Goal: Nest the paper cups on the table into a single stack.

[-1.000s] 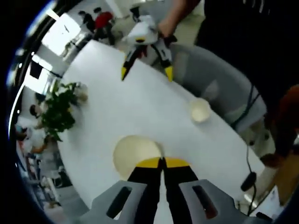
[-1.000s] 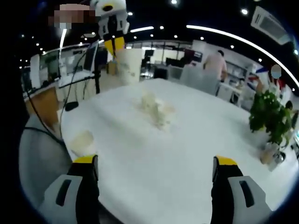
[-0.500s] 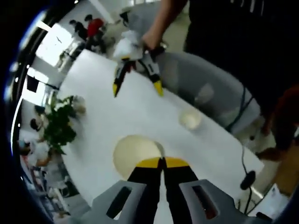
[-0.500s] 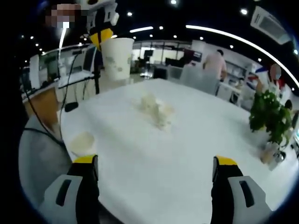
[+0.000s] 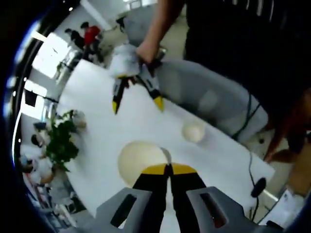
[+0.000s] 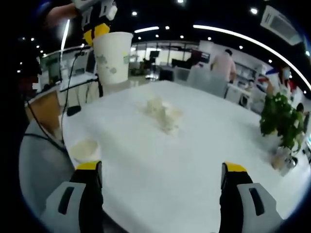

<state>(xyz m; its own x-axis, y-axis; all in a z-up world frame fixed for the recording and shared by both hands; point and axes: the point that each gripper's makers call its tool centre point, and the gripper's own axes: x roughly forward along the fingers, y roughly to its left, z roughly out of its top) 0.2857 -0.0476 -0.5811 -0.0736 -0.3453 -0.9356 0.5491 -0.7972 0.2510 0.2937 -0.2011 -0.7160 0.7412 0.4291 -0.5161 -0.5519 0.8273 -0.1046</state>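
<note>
My left gripper (image 5: 169, 167) is shut on the rim of a white paper cup (image 5: 141, 161), whose open mouth faces the camera above the table (image 5: 97, 107). In the right gripper view that cup (image 6: 112, 58) hangs in the air at the upper left, held by the left gripper (image 6: 97, 30). A second paper cup (image 5: 194, 131) stands upright near the table's edge, also seen as a cup (image 6: 85, 148) by my right gripper's left jaw. My right gripper (image 6: 162, 171) is open and holds nothing. It appears as an open gripper (image 5: 136, 99) in a hand over the table.
A blurred heap of white things (image 6: 163, 114) lies mid-table. A potted plant (image 6: 282, 121) (image 5: 60, 141) stands at one side. A grey chair (image 5: 209, 97) is pushed against the table's edge by the person. A black cable (image 5: 255, 187) lies at the corner.
The left gripper has carried its cup sideways and closer to the right gripper, so it looks bigger in the right gripper view. The right gripper has stayed still and open.
</note>
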